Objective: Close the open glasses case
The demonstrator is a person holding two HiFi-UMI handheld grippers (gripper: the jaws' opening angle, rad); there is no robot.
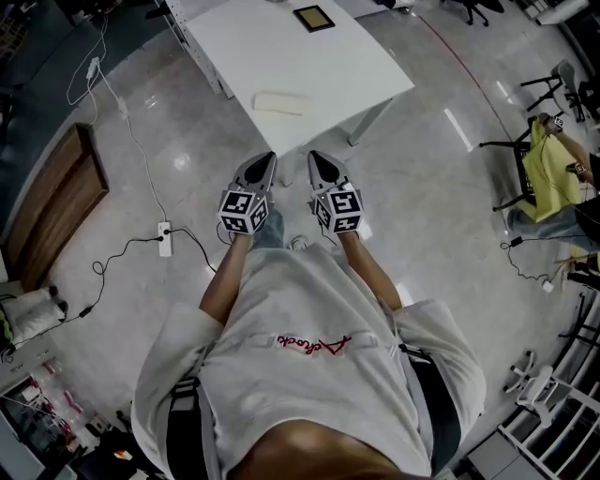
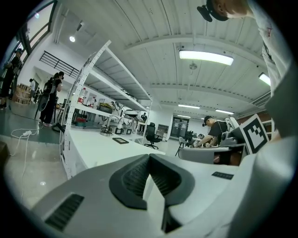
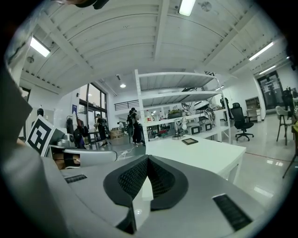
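The glasses case [image 1: 279,103] is lying on the near part of the white table [image 1: 356,66] ahead of me. It is pale cream and well apart from both of my tongs. It is showing too small for me to tell how far its lid is standing open.

Far to the left a wooden panel [image 1: 56,202] is lying on the floor. Nearer in, a white power strip [image 1: 165,237] is sitting among its cables.

I am holding the left gripper [image 1: 265,167] close in front of my body, pointing toward the table. Its jaws are pressing together at the tips with nothing between them. Just beside it I am holding the right gripper [image 1: 322,167] the same way, its jaws also meeting tip to tip and gripping nothing.

Beyond the case a small dark framed square [image 1: 313,18] is resting on the table. At the far right a person in yellow [image 1: 548,173] is sitting.
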